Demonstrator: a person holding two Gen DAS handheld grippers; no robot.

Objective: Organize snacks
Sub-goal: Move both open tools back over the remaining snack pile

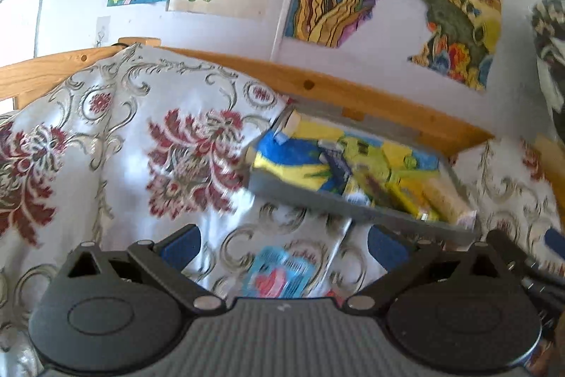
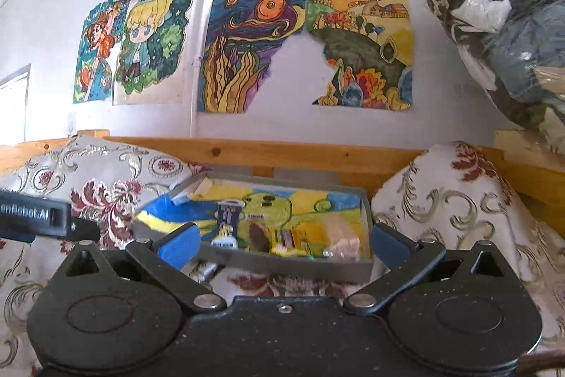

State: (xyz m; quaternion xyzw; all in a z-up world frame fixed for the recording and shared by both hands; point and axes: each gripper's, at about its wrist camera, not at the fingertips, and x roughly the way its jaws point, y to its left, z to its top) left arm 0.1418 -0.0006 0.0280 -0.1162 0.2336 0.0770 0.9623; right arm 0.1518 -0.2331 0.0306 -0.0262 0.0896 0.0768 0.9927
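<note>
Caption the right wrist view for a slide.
Open right hand-held gripper faces a grey tray of snack packets on a floral cloth, drawings on the wall behind.

From my right wrist view I see a bed covered in a white cloth with dark red flowers and grey scrolls (image 2: 459,200), backed by a pale wooden rail (image 2: 300,152) at twelve o'clock. A shallow grey tray lined with a yellow, blue and green drawing (image 2: 282,262) sits on the cloth at centre, with a small silvery wrapped packet (image 2: 206,269) just outside its front wall at seven o'clock. In my blurred left view, a light blue packet with a pink heart (image 1: 279,276) lies on the cloth at six o'clock.
</note>
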